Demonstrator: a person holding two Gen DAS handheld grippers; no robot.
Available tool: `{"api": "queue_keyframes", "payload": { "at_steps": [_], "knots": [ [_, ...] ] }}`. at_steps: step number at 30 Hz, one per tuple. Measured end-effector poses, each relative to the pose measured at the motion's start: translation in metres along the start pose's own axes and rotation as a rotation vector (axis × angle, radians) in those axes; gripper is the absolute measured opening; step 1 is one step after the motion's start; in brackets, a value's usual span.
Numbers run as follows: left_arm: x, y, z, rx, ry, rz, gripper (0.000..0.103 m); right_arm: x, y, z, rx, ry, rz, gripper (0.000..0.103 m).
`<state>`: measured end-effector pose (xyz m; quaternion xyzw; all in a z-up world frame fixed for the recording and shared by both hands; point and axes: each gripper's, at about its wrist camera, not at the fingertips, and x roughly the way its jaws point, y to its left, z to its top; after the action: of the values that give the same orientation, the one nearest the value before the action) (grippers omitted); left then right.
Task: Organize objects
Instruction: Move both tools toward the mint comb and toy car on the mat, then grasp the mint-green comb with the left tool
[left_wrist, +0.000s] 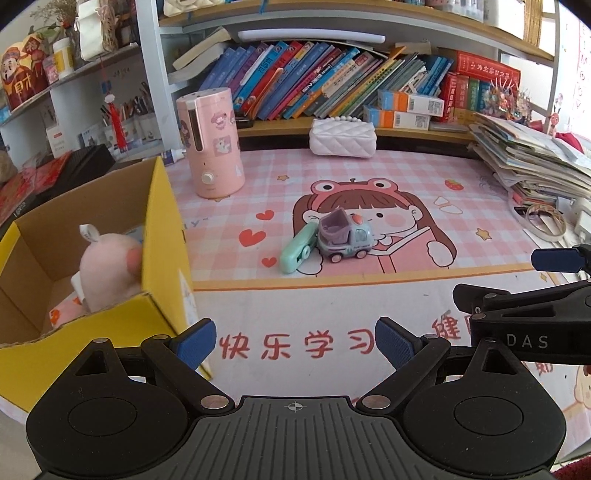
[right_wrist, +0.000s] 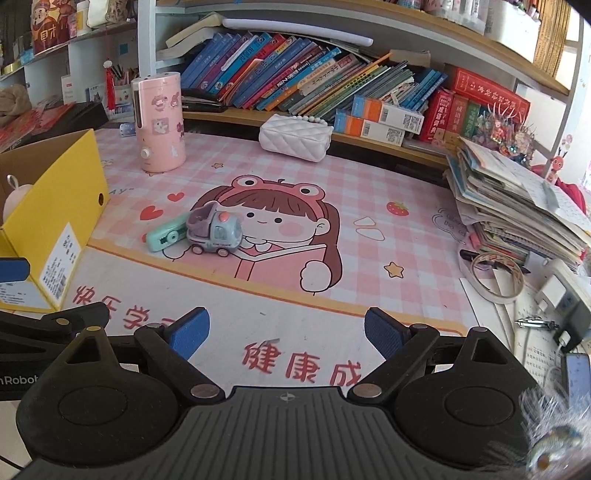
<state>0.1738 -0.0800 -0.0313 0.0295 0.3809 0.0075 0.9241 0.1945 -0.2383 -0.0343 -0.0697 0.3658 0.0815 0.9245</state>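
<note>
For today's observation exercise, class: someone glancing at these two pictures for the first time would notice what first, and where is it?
The cartoon girl in a frog hat on the pink checked desk mat catches the eye first. On her hair stands a small toy truck with a mint-green gadget touching its side. At the left edge, a yellow cardboard box holds a pink plush toy.
</note>
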Motion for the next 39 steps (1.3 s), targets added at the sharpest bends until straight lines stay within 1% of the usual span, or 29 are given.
{"api": "queue_keyframes", "payload": {
  "at_steps": [5,9,14,18,19,21,22,24,27,30,32,39],
  "knots": [
    [0.005,-0.008,0.004,0.003,-0.031,0.004,0.095,0.009,-0.011,0.003,0.009,0.005,0.017,0.09],
    [0.007,-0.013,0.011,0.009,-0.058,0.012,0.095,0.013,-0.019,0.007,0.023,-0.007,0.031,0.089],
    [0.016,-0.017,0.02,0.009,-0.041,0.008,0.094,0.021,-0.03,0.017,0.041,-0.03,0.053,0.088],
    [0.027,-0.022,0.026,0.032,-0.044,0.025,0.093,0.032,-0.036,0.03,0.04,-0.054,0.068,0.083],
    [0.032,-0.024,0.028,0.037,-0.044,0.033,0.092,0.035,-0.038,0.033,0.042,-0.06,0.072,0.082],
    [0.042,-0.025,0.031,0.039,-0.031,0.045,0.079,0.041,-0.041,0.041,0.051,-0.069,0.086,0.08],
    [0.047,-0.026,0.033,0.035,-0.021,0.05,0.076,0.044,-0.042,0.045,0.056,-0.072,0.095,0.079],
    [0.06,-0.025,0.036,0.015,-0.002,0.061,0.065,0.05,-0.043,0.051,0.059,-0.078,0.107,0.079],
    [0.081,-0.022,0.039,-0.014,0.031,0.086,0.057,0.057,-0.042,0.059,0.049,-0.086,0.119,0.079],
    [0.099,-0.019,0.042,-0.033,0.051,0.113,0.054,0.063,-0.041,0.063,0.036,-0.084,0.137,0.079],
    [0.11,-0.017,0.045,-0.035,0.056,0.126,0.054,0.067,-0.04,0.066,0.031,-0.082,0.15,0.079],
    [0.137,-0.018,0.053,-0.023,0.073,0.124,0.05,0.074,-0.039,0.07,0.027,-0.076,0.18,0.078]
  ]
}}
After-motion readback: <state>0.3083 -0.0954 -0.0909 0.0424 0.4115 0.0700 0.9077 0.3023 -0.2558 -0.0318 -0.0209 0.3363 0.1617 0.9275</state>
